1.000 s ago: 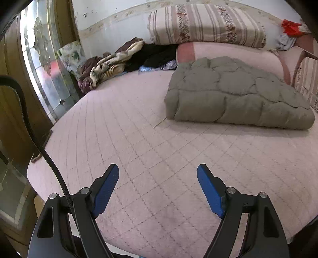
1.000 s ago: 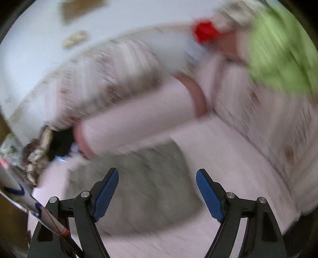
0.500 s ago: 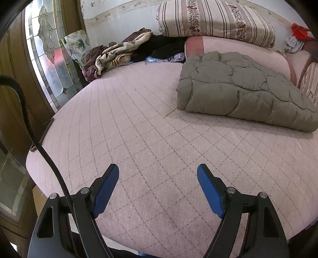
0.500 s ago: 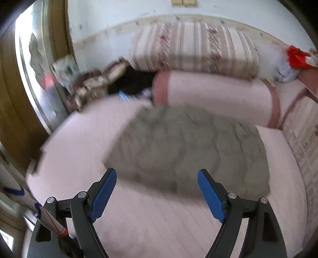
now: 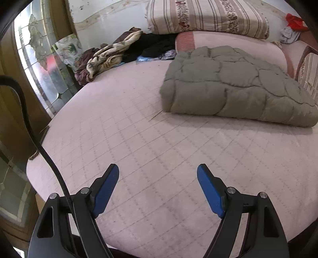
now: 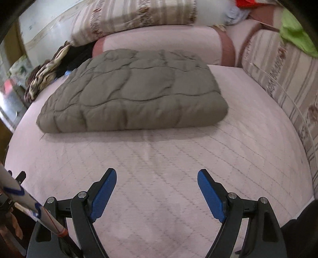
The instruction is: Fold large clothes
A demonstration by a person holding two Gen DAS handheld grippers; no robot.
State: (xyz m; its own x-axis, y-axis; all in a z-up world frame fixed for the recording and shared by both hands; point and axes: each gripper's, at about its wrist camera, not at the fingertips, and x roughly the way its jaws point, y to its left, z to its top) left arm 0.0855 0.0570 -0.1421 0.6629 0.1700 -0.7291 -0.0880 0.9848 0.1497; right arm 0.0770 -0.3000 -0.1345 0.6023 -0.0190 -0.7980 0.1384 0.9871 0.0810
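Note:
A grey-green quilted padded garment (image 5: 234, 85) (image 6: 135, 89) lies folded into a thick rectangle on the pink quilted bed (image 5: 139, 139) (image 6: 159, 168), towards its far side. My left gripper (image 5: 158, 172) hangs open over the near left part of the bed, nothing between its blue pads, well short of the garment. My right gripper (image 6: 157, 176) is open too, above the bare sheet in front of the garment's near edge, with nothing in it.
A heap of crumpled clothes (image 5: 111, 55) sits at the bed's far left by a glass door (image 5: 39, 65). Striped pillows (image 5: 206, 17) and a pink bolster (image 6: 163, 43) line the back. A striped cushion (image 6: 282, 79) with a green cloth (image 6: 298, 37) flanks the right.
The right gripper has dropped and tilted down from the pillows and wall to the bed in front of the folded garment. The left view has shifted slightly; both grippers stay open.

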